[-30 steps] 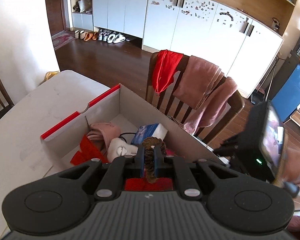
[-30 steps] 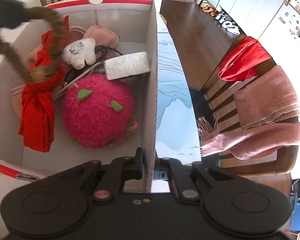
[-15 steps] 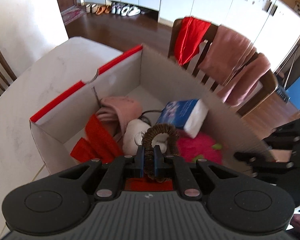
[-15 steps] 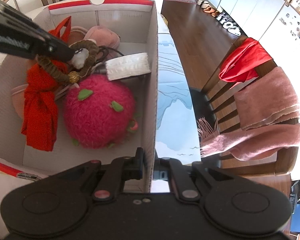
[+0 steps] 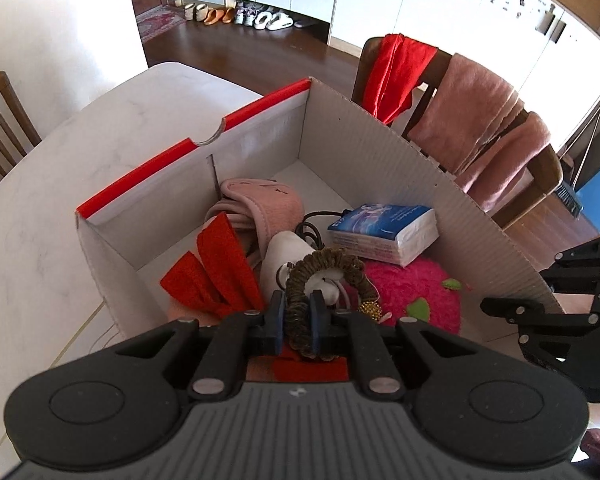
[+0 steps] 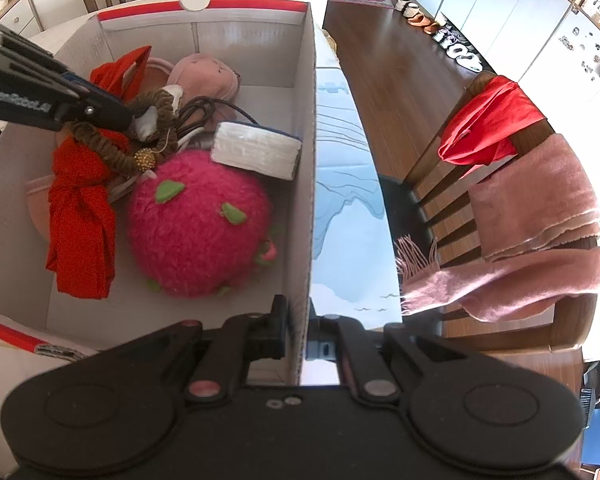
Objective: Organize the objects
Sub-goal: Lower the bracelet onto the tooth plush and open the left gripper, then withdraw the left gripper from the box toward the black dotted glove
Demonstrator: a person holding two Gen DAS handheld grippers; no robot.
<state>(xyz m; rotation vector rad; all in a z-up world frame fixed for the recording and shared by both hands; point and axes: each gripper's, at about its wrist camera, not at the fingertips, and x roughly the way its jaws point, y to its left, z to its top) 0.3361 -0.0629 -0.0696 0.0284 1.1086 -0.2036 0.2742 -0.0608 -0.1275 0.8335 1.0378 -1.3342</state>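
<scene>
The left gripper [image 5: 298,320] reached down into the cardboard box [image 5: 380,160], its blue pads [image 5: 277,316] set on either side of a brown coiled hair tie [image 5: 324,268] with a gold bead. Its jaws had just been easing apart a little, yet the band stayed between them, and the pads looked to be still touching it. From the right wrist view the loop [image 6: 112,148] lay draped over a small white toy [image 6: 148,122] and a red cloth [image 6: 80,216], near the left wall of the box.

In the middle of the box sat a fuzzy pink plush fruit [image 6: 200,224] with green flecks, and behind it a pack of tissues [image 6: 256,152] leaned on a black cable [image 6: 204,110]. A pink slipper [image 6: 204,76] lay toward the far wall.

Farther right, the right gripper [image 6: 298,332] was clamped tight on the near corner of the box wall [image 6: 306,160], one finger inside and one outside. Beyond that wall ran the table [image 6: 348,232], then a wooden chair [image 6: 432,184] hung with a red garment [image 6: 488,124] and a pink scarf [image 6: 536,208].
</scene>
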